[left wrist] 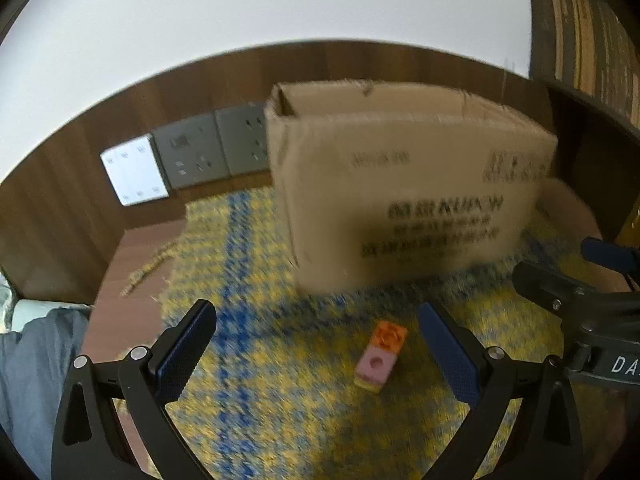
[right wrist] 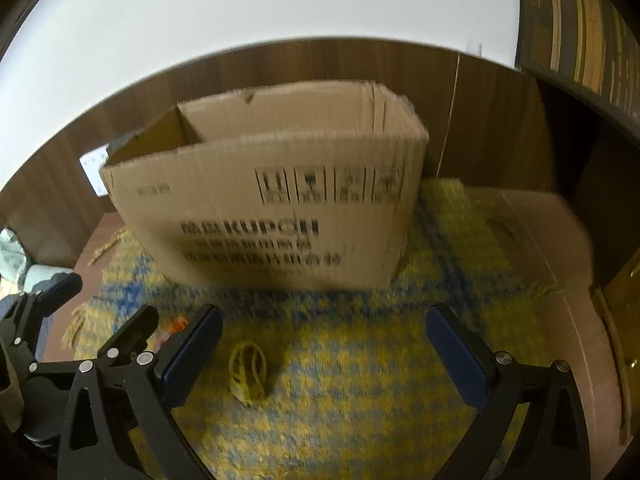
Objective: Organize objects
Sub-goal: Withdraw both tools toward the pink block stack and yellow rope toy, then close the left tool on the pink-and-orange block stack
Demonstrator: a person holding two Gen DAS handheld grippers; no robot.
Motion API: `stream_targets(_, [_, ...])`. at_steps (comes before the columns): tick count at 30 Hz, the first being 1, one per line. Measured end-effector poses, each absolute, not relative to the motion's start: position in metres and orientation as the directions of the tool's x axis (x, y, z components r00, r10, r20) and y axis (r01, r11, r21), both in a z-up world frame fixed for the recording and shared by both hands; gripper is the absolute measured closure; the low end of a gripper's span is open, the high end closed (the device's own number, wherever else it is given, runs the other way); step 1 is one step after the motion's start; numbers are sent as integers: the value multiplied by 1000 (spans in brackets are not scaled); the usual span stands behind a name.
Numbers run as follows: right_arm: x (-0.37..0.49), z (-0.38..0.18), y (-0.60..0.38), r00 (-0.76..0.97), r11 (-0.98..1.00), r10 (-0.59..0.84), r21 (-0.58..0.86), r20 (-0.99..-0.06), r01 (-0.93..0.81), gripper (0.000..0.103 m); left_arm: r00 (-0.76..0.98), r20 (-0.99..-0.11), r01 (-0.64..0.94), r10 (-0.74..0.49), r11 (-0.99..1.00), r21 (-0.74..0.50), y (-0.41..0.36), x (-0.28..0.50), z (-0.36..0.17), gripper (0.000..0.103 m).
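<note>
The toy block stack (left wrist: 381, 354), an orange brick on top of a pink one with a yellow layer at the base, lies on the yellow and blue woven mat (left wrist: 280, 400) between the fingers of the left tool (left wrist: 320, 354), nearer its right finger; that tool stands wide and holds nothing. Beyond the stack, at the far side of the mat, sits an open cardboard box (left wrist: 400, 184) with dark print on its near wall. The mat lies on a brown counter (left wrist: 132, 256), and on the wooden wall behind, left of the box, are 2 grey socket panels (left wrist: 212, 148) and a white switch plate (left wrist: 134, 170). In the right wrist view the right tool (right wrist: 324, 356) is also spread wide and empty, above the same mat (right wrist: 360, 400). A small bundle of yellow-green string (right wrist: 248, 372) lies on the mat just beside its left finger, not touching either pad as far as the blur allows. The cardboard box (right wrist: 280, 216) stands far of it, and the left tool (right wrist: 132, 336) shows at the left edge of that view.
</note>
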State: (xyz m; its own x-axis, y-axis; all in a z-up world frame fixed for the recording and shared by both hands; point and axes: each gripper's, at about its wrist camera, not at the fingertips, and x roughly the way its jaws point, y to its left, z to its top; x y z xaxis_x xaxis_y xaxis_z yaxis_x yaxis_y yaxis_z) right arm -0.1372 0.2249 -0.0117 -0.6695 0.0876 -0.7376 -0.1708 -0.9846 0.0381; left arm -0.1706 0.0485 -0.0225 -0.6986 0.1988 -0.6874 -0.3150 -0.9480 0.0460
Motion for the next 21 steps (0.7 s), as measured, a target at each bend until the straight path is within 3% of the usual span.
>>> stream_targets(18, [-135, -46, 229, -598, -981, 81, 42, -798, -189, 1, -629, -754, -342, 187, -938, 53, 59, -173, -62, 1])
stream_targets(21, [-136, -47, 228, -594, -982, 80, 40, -800, -185, 1, -616, -763, -356, 197, -933, 46, 61, -174, -65, 7])
